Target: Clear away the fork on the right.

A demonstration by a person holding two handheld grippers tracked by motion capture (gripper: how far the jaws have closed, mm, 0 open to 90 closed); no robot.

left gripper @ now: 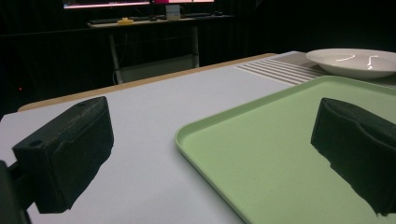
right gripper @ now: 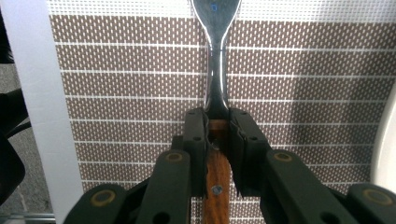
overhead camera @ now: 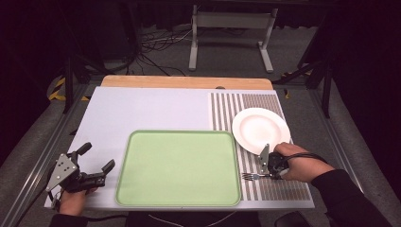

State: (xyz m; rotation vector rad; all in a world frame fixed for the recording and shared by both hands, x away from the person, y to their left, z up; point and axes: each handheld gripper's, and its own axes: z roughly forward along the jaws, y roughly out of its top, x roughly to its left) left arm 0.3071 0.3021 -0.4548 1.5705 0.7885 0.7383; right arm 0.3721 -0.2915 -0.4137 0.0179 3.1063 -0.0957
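Note:
A fork (overhead camera: 249, 176) with a wooden handle lies across the striped placemat (overhead camera: 283, 189) at the right front, tines pointing left. My right gripper (overhead camera: 265, 173) is shut on it. In the right gripper view both black jaws pinch the fork (right gripper: 217, 60) where the metal neck meets the wood, at the gripper's tip (right gripper: 217, 122). A white plate (overhead camera: 261, 128) sits just beyond that hand. My left gripper (overhead camera: 99, 157) rests open at the table's left front, beside the green tray (overhead camera: 124, 165). Nothing is between its jaws (left gripper: 212, 135), which frame the tray's corner (left gripper: 196, 135).
The pale green tray holds nothing and takes up the front middle. The plate (left gripper: 355, 63) stands past its far right corner. The brown striped placemat (right gripper: 116, 84) runs down the right side of the white table top (overhead camera: 142, 109). A metal stand (overhead camera: 231, 28) is behind the table.

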